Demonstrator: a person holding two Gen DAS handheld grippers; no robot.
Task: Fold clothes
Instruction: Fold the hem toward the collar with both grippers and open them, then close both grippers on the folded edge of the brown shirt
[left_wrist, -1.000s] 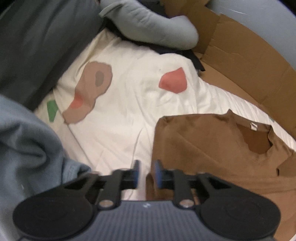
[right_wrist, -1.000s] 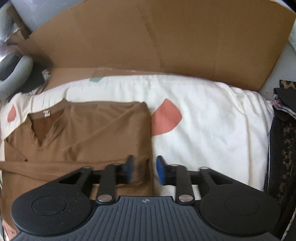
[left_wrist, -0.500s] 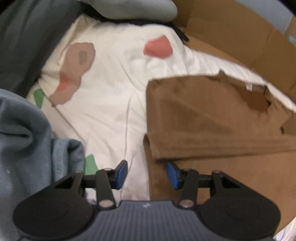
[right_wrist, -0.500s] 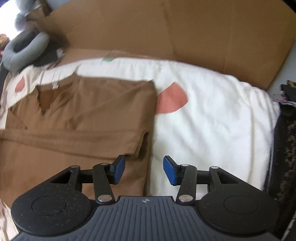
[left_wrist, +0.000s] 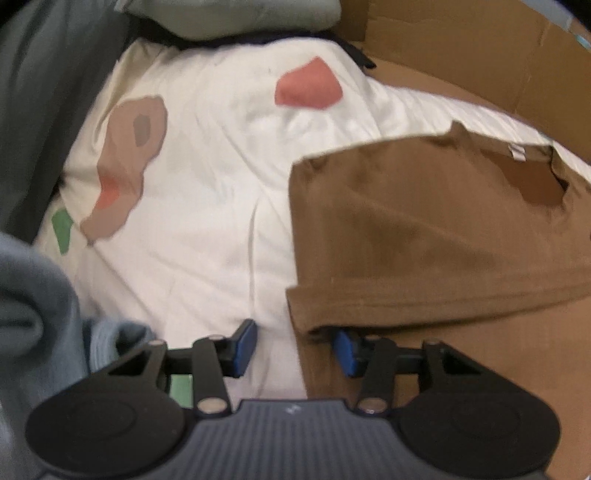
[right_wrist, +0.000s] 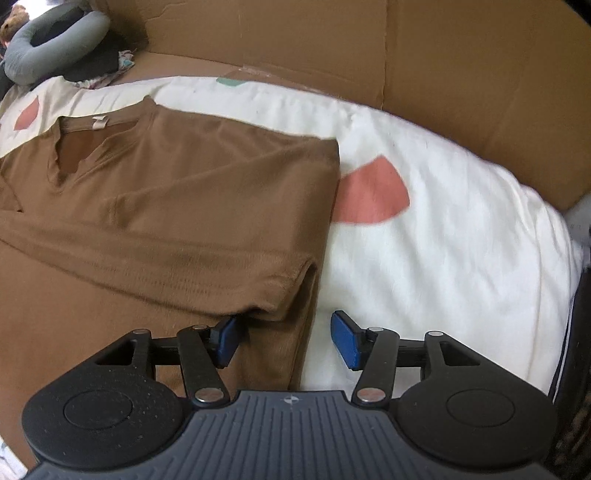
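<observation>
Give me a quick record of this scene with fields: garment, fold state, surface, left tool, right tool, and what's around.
garment: brown shirt, V-neck, label at collar
fold state: sleeves folded across the body, lower part still flat
surface: white quilt with coloured patches
left tool: open, jaws just opened, straddling the shirt's left side edge
right tool: open, jaws just opening, straddling the shirt's right side edge
around: cardboard behind, grey pillow at far corner

The brown shirt (left_wrist: 424, 236) runs off both pictures' edges (its lower body unseen); its folded hem hides one pad of each tool.
</observation>
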